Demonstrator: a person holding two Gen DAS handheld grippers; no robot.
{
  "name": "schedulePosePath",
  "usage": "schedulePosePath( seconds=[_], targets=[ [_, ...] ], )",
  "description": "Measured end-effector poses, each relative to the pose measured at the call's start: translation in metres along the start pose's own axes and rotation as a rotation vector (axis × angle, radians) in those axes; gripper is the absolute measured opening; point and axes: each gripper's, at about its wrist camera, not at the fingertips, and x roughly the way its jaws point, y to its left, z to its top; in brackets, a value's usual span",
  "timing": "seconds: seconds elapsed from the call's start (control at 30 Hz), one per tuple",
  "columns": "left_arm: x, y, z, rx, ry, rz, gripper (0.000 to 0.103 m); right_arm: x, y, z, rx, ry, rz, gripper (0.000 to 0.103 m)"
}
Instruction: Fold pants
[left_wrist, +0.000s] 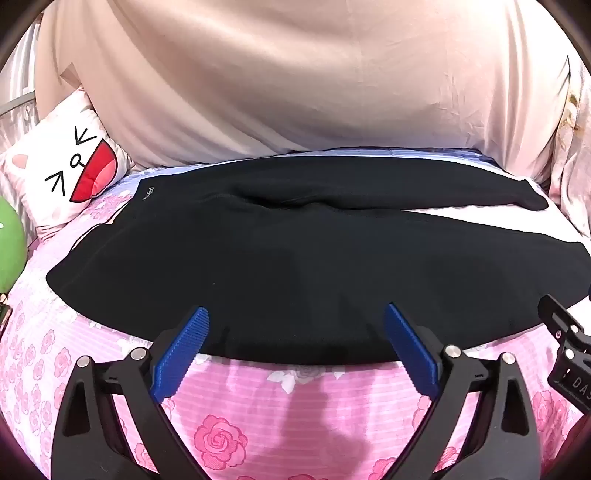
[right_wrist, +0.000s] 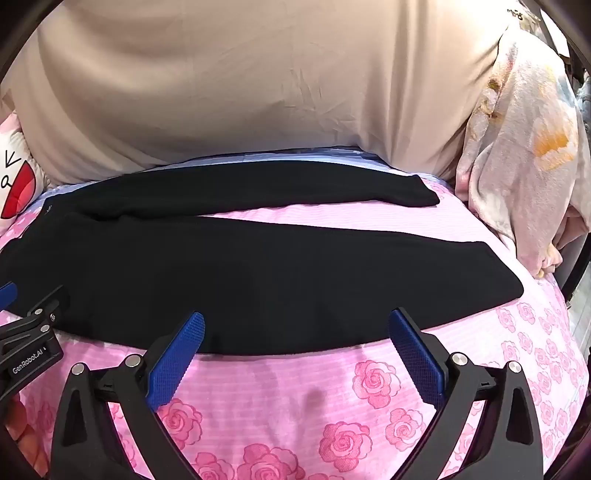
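Black pants (left_wrist: 280, 258) lie flat on a pink rose-print bed sheet (left_wrist: 258, 413), waistband to the left and both legs running to the right, slightly apart. They also show in the right wrist view (right_wrist: 258, 273). My left gripper (left_wrist: 297, 314) is open, its blue pads just over the near edge of the pants at the hip end. My right gripper (right_wrist: 295, 317) is open over the near edge of the near leg. The right gripper's body shows at the left view's right edge (left_wrist: 565, 339); the left gripper's body shows in the right wrist view (right_wrist: 29, 343).
A beige cloth (left_wrist: 295, 81) rises behind the pants. A white cartoon-face pillow (left_wrist: 70, 173) and a green object (left_wrist: 9, 243) lie at the left. A rumpled floral blanket (right_wrist: 517, 155) is piled at the right end of the bed.
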Motion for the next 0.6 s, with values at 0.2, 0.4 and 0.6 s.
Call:
schedulePosePath(
  seconds=[0.2,0.4,0.6],
  targets=[
    [-0.0010,0.0003,-0.0005,0.002,0.003,0.007,0.094,-0.0012,-0.0023,-0.0004,0.010,0.000,0.009,0.098],
    [0.0027,-0.0040,-0.0007,0.005,0.003,0.003,0.094,-0.0001,0.0034,0.0018,-0.002,0.006,0.002,0.098],
    [0.0019,-0.0036,-0.0017,0.006,0.003,0.005,0.094,-0.0006,0.0000,0.0024,-0.001,0.001,0.002,0.098]
  ],
)
